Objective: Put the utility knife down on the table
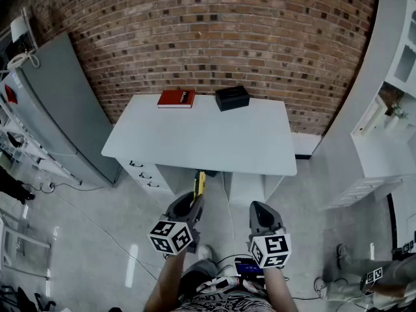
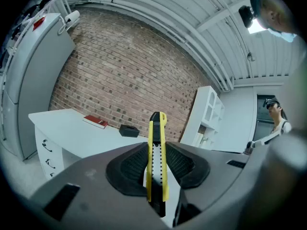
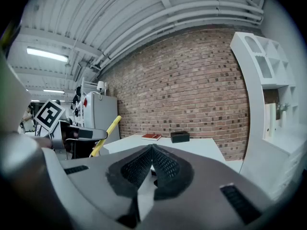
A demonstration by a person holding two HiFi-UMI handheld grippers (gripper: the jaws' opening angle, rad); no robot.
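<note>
A yellow and black utility knife stands upright between the pads of my left gripper, which is shut on it. In the head view the knife sticks forward out of the left gripper, short of the white table's front edge. The right gripper view shows the knife at the left, angled upward. My right gripper is shut, its pads meeting with nothing between them; in the head view my right gripper sits beside the left one, in front of the table.
On the table's far edge lie a red book and a black box. A grey cabinet stands to the left, white shelving to the right, a brick wall behind. Drawers sit under the table's left side.
</note>
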